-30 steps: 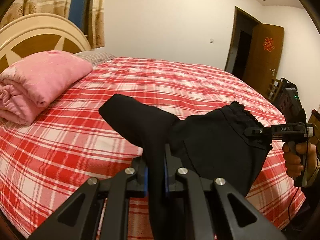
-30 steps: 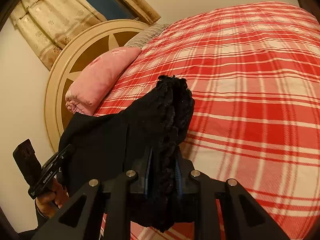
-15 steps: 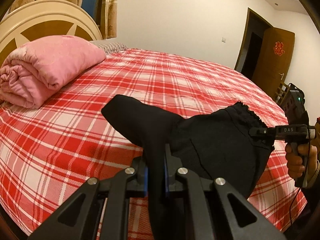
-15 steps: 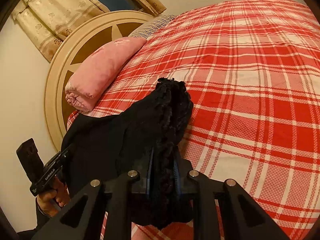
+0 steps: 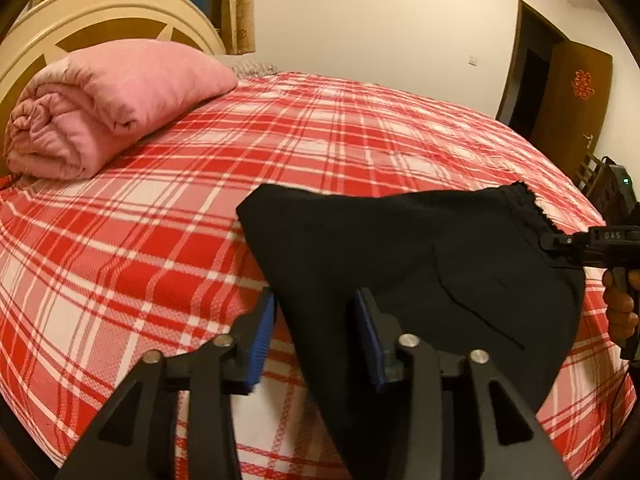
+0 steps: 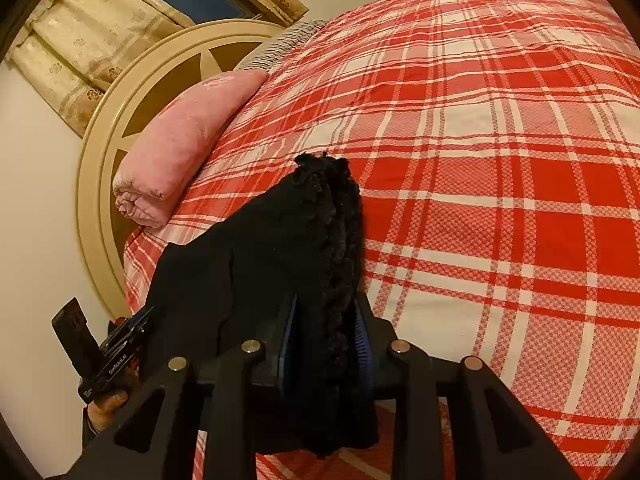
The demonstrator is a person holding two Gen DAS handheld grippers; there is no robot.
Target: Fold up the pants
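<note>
The black pants [image 5: 420, 272] lie folded on the near part of the red plaid bed [image 5: 160, 248], one end drooping over the front edge. My left gripper [image 5: 316, 332] stands open, its blue pads [image 5: 262, 336] apart on either side of the cloth. My right gripper [image 6: 326, 332] is shut on the lacy waistband of the pants [image 6: 320, 248]. In the left wrist view the right gripper [image 5: 560, 242] holds the waistband end at the far right, a hand below it. The left gripper [image 6: 128, 332] shows at the lower left of the right wrist view.
A rolled pink quilt [image 5: 108, 108] lies by the round cream headboard [image 5: 100, 20] at the left. A brown door [image 5: 572, 96] stands open at the back right, with a chair [image 5: 596, 176] beside the bed. Plaid bedspread stretches beyond the pants.
The left gripper has opened and let go of the pants. The pants have come down from a raised bunch and spread flatter on the bed. The right gripper keeps its hold.
</note>
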